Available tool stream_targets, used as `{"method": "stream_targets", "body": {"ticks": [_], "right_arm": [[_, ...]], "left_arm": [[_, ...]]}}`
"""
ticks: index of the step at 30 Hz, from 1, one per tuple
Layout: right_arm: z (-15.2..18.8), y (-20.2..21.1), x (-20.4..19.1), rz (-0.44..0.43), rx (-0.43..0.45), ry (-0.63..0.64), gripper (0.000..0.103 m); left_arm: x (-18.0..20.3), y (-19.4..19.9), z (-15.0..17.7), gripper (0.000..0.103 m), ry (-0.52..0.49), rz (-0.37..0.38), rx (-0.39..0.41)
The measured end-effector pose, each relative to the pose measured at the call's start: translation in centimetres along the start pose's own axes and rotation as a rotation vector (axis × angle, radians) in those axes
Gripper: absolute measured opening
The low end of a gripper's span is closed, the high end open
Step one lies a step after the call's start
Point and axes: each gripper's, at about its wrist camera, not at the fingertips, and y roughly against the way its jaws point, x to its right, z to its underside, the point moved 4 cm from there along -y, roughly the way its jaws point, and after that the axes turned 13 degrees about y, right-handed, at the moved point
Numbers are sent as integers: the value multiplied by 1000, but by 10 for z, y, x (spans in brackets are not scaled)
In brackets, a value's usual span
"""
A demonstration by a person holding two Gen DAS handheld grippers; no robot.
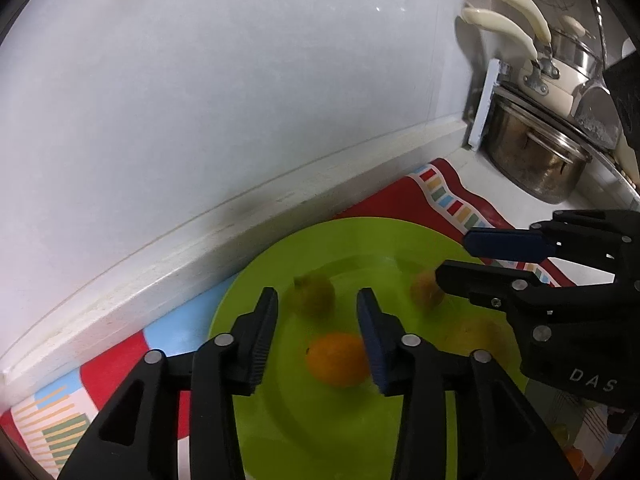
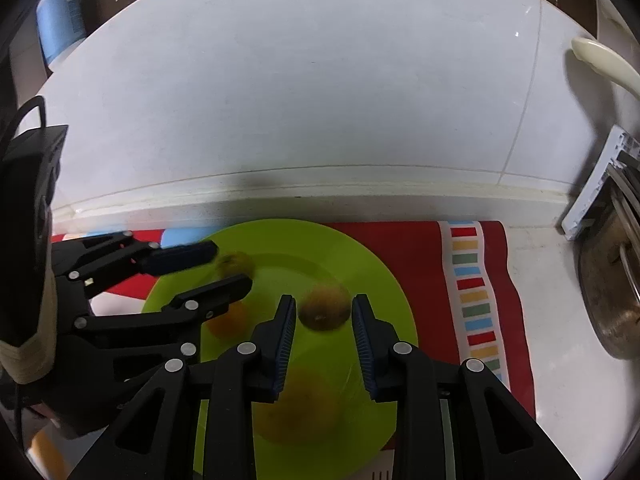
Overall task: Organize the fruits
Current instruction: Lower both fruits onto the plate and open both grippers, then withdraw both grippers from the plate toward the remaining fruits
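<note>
Green plate, frame centre, on striped mat: orange, three blurred brownish fruits.
Left hand-held gripper: part-open, empty, over orange.
Right hand-held gripper: narrow gap, empty, framing brown fruit.
Risk: round fruit rolls off plate if pads close off-centre; grippers near, may collide.

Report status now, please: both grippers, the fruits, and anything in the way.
Left gripper and right gripper open, empty, above green plate. Four fruits on plate, including orange fruit. Nothing in the way.

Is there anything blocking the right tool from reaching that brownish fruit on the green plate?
Nothing visible does. The brown fruit lies bare on the plate, just ahead of the right tool, in line with its gap. The left tool is off to the side, over another fruit.
</note>
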Motion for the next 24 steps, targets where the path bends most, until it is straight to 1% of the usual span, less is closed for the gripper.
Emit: {"method": "stream_targets", "body": {"ticks": [1,3,6,7,10,14,16,17,19,22,24], "right_arm": [[1,3,0,1,1,-10,33],[2,9,-2,8,10,-12,33],[6,24,-4,32,31,-9,34],[8,30,-5,43,42,-9,34],[11,49,-10,59,73,-7,40],[16,78,-18,85,115,6,40],[18,94,-23,93,139,-1,41],[19,102,-25,100,151,-6,45],[22,117,-29,113,177,-17,48],[28,140,-37,127,205,-23,49],[32,149,-40,132,214,-29,53]], "left_arm": [[-1,3,0,41,5,0,1],[-3,11,2,42,1,-19,6],[-4,30,5,50,-6,-40,34],[-4,37,7,51,-5,-42,47],[-4,62,11,56,0,-44,79],[-2,95,15,60,8,-52,124],[0,112,18,65,10,-55,150],[2,118,19,65,11,-57,157],[3,134,22,67,15,-50,175],[7,159,30,72,16,-48,206],[10,172,35,74,13,-52,222]]}}
